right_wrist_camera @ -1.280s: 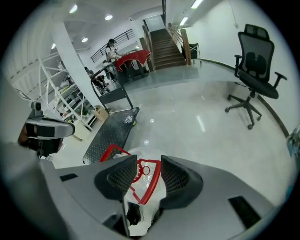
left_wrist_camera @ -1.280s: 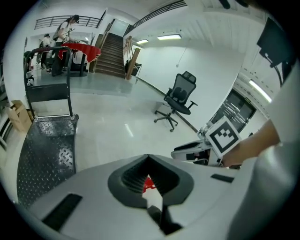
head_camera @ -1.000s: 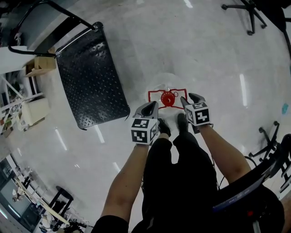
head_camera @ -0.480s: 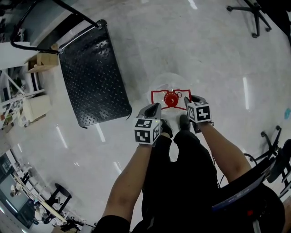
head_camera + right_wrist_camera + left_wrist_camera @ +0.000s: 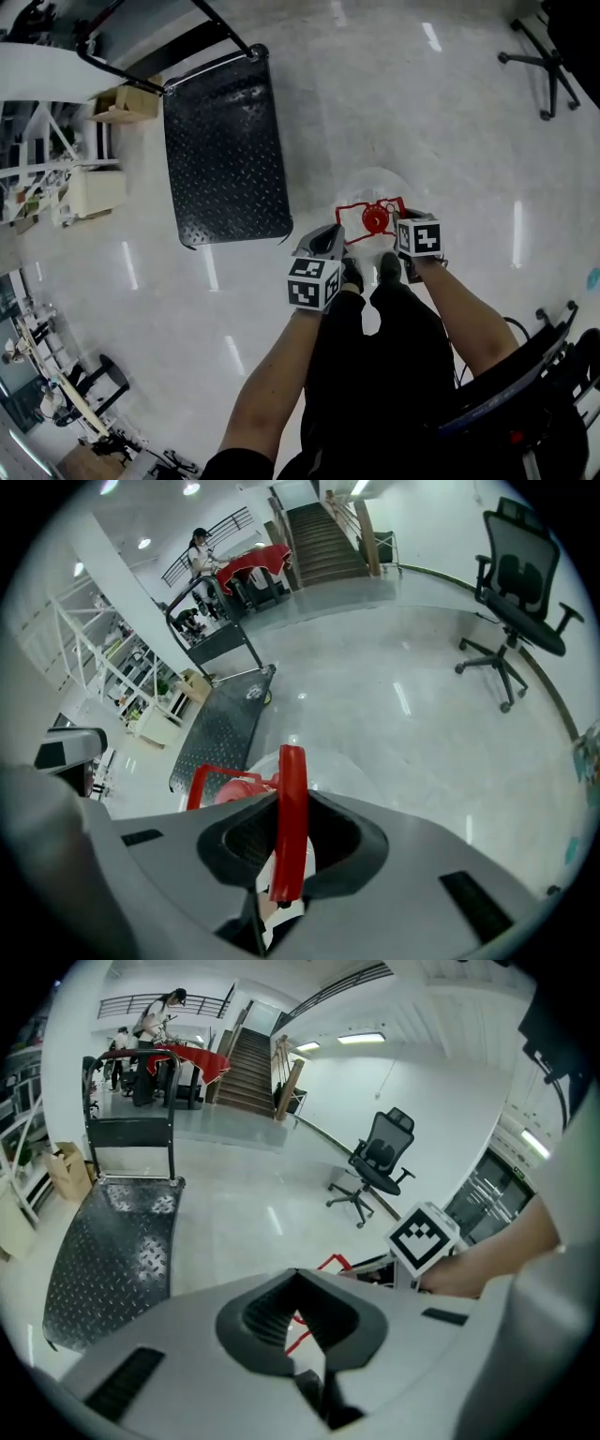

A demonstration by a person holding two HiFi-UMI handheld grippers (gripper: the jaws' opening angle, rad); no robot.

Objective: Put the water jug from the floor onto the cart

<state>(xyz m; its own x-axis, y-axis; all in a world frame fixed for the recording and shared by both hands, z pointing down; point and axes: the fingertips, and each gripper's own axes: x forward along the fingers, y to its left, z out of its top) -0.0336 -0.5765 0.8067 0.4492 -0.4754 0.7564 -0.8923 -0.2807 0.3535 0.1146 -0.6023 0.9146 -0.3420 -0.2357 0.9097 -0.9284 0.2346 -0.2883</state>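
**A:** Where's the jug?

**B:** The jug (image 5: 375, 183) stands on the floor (image 5: 441, 122), just ahead of the person's feet. It's near the cart (image 5: 225, 150) but not on it. In the head view the cart lies to its left.

**A:** Anything in it?

**B:** It's clear, with a red cap (image 5: 375, 220) on top. From above I can't tell how full it is.

**A:** And the cart?

**B:** A black studded deck. A cardboard box (image 5: 131, 101) sits by its push-bar end, and I can't make out what's inside.

**A:** The jaws?

**B:** The right gripper's (image 5: 289, 803) jaws have just been closing and pinch the red handle (image 5: 292, 761) between their pads. The left gripper's (image 5: 298, 1274) jaws meet at the tips, just beside the handle's other side. A red strip shows through the hollow behind the tips, but I can't tell whether it lies inside.
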